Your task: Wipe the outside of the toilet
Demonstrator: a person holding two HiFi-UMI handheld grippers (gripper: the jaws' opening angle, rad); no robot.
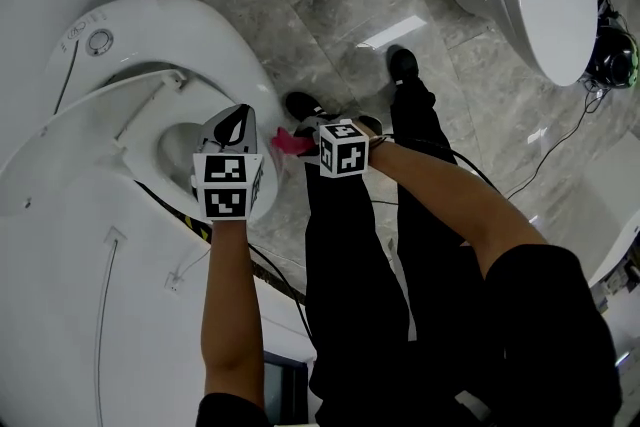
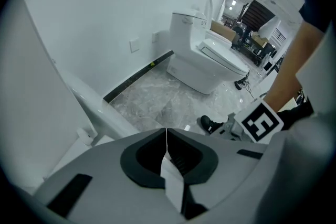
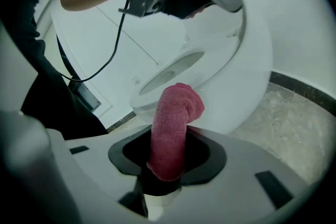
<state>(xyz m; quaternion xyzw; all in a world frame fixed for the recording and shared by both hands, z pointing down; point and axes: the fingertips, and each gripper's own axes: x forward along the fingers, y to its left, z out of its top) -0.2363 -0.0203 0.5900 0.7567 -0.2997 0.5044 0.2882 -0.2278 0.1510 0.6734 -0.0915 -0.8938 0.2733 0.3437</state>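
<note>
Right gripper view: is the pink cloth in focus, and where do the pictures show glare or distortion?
Right gripper view: the pink cloth is sharp; the toilet behind looks bulged by the wide lens. Head view: a bright reflection glares on the floor tiles. Left gripper view: the image is round, with black corners.
</note>
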